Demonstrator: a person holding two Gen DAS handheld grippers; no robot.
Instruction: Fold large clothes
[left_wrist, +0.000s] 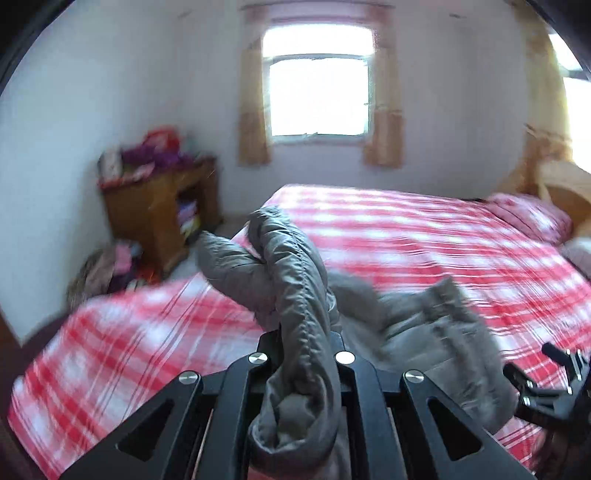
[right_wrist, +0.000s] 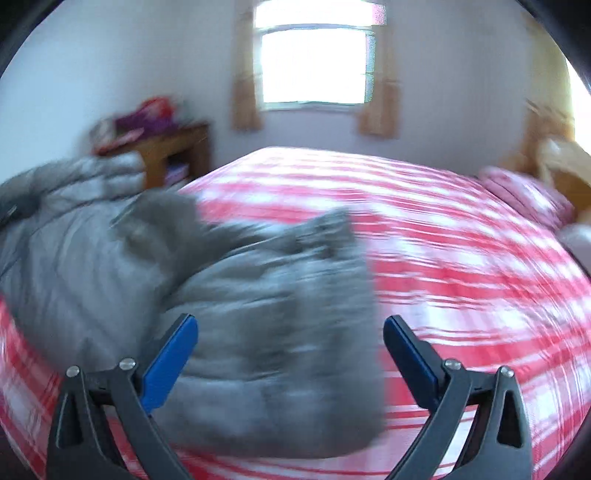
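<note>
Left gripper (left_wrist: 301, 354) clamped on grey puffer jacket (left_wrist: 295, 280), a gathered seam lifted off the red plaid bed (left_wrist: 424, 236). Right gripper (right_wrist: 290, 354) gapes wide, empty, above the jacket's body. Looks light, soft, slippery; best taken at stitched edges.

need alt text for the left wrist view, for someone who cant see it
The left gripper is shut on a bunched fold of a grey padded jacket, lifting it over a bed with a red and white checked cover. Behind are a bright curtained window and a cluttered wooden cabinet.
</note>
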